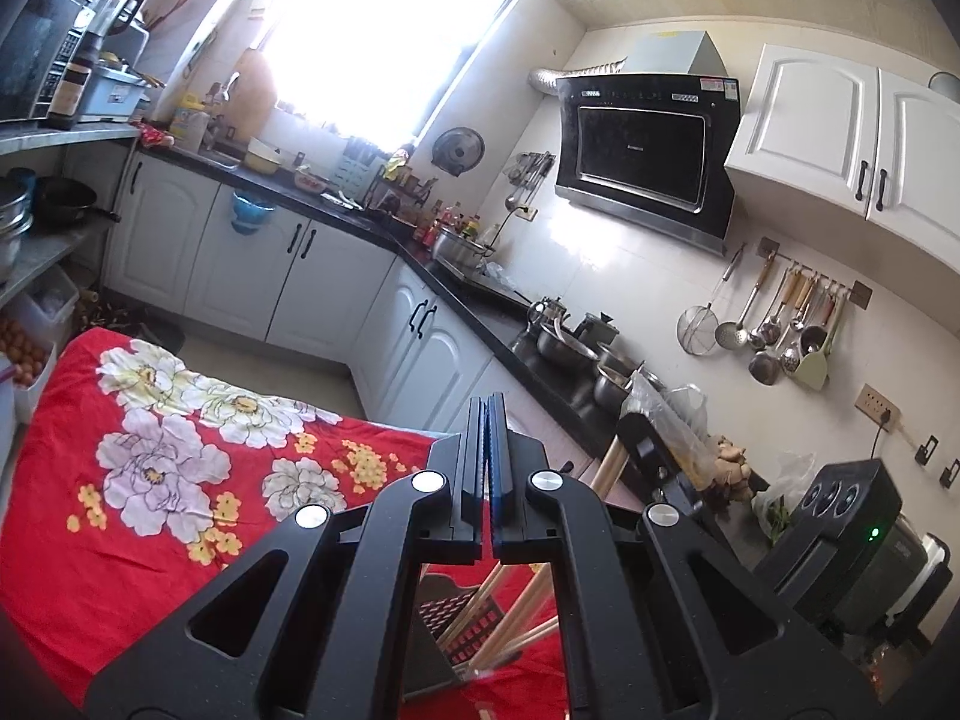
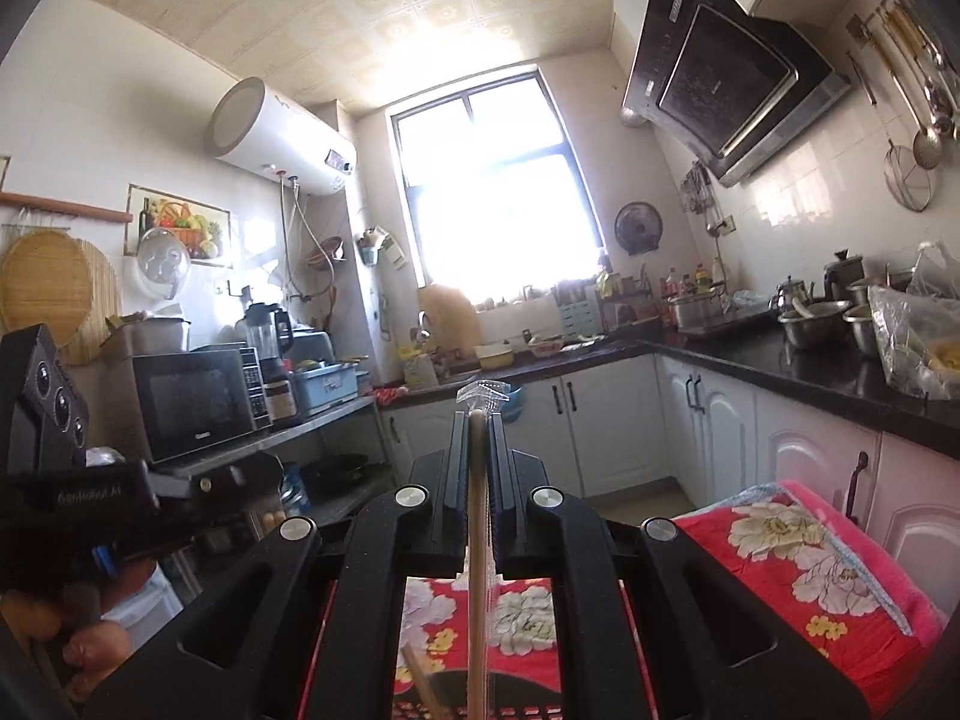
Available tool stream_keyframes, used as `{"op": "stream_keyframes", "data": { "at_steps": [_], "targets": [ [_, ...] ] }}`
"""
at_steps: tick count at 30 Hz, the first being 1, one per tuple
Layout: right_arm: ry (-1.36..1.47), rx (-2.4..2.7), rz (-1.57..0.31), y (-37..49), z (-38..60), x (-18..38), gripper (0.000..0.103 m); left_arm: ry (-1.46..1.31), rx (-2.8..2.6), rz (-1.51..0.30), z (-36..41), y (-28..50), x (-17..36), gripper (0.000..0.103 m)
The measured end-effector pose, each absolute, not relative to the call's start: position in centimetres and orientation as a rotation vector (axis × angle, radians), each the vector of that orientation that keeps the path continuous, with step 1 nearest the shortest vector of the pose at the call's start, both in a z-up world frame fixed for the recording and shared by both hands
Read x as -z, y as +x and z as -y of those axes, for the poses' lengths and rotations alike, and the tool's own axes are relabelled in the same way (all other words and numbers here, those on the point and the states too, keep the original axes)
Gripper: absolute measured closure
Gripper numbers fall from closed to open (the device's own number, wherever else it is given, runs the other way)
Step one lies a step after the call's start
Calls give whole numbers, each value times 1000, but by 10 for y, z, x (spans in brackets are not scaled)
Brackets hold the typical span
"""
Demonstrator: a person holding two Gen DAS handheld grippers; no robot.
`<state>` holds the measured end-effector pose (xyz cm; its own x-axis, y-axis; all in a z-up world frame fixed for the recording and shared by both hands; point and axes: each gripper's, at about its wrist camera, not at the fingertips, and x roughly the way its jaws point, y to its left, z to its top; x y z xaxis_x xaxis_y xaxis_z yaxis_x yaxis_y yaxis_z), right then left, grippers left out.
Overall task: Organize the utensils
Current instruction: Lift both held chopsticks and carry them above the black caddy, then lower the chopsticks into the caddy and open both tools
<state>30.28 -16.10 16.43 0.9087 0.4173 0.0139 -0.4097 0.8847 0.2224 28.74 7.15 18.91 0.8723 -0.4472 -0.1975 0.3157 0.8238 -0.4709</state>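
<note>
The right hand-held gripper [image 2: 479,420] is clenching a slim wooden utensil [image 2: 477,516], apparently a chopstick, which is running lengthwise between its closed jaws, with something clear and plastic [image 2: 483,393] showing at the tips (what it is cannot be told). The utensil is being held level above a red floral cloth [image 2: 798,546] in a home kitchen. The left hand-held gripper [image 1: 485,405] is clenched with nothing between its jaws, pointing slightly downward over the same cloth [image 1: 150,450].

Just beneath the left gripper, a dark perforated utensil holder [image 1: 459,618] is lying on the cloth with several wooden chopsticks [image 1: 510,606] already standing or leaning in it; more wooden handles [image 1: 609,468] are showing just past its right finger. In the right wrist view, another chopstick end [image 2: 423,684] is visible low in the frame, near the holder's grid.

Judging by this, the sorting is partly done: a bundle is already in the holder, one piece is in the air, and it has yet to be lowered into place. Whether other utensils are left on the cloth is not visible. Beyond, the black counter [image 1: 480,288] is crowded with metal pots [image 1: 564,342], and ladles [image 1: 780,330] are hanging on the tiled wall.
</note>
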Motion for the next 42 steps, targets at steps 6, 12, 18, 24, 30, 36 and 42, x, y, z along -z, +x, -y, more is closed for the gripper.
{"op": "stream_keyframes", "data": {
  "at_steps": [6,12,18,24,30,36,42],
  "targets": [
    [192,-393,-19,311,150,-147,97,-443,419,-312,-68,291,-173,103],
    [170,-387,-24,321,138,-130,97,-440,419,-312,-68,294,-159,103],
    [142,-376,-24,324,129,-111,97,-438,412,-326,-72,296,-143,103],
    [108,-364,-18,323,121,-97,97,-450,406,-342,-76,297,-127,103],
    [68,-359,-13,319,117,-86,97,-452,400,-347,-76,297,-120,103],
    [84,-363,-57,318,124,-74,97,-437,382,-356,-76,294,-112,103],
    [100,-371,-109,313,131,-66,96,-443,369,-368,-79,291,-103,103]
  ]
}}
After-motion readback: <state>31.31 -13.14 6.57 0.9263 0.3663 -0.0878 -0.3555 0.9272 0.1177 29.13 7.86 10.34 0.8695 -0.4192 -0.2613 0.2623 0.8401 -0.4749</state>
